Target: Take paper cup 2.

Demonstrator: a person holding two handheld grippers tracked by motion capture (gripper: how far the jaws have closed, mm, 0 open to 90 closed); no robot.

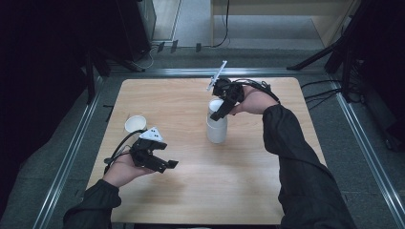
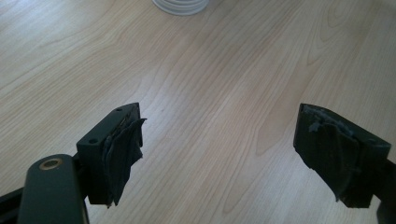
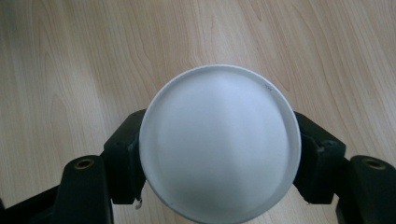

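A tall stack of white paper cups (image 1: 217, 130) stands near the middle of the wooden table (image 1: 248, 191). My right gripper (image 1: 218, 112) reaches down from behind onto the stack's top. In the right gripper view the round white top cup (image 3: 219, 140) sits between the two black jaws, which touch its sides; my right gripper (image 3: 219, 156) is shut on it. My left gripper (image 1: 167, 165) hovers low over the front left of the table. In its own view my left gripper (image 2: 219, 149) stands open over bare wood, with the stack's ringed base (image 2: 180, 5) at the top edge.
A single white cup (image 1: 135, 123) stands upright near the table's left edge, just behind my left hand. Metal rails (image 1: 67, 157) frame the table. Dark stands and cables (image 1: 329, 90) crowd the floor at the far right.
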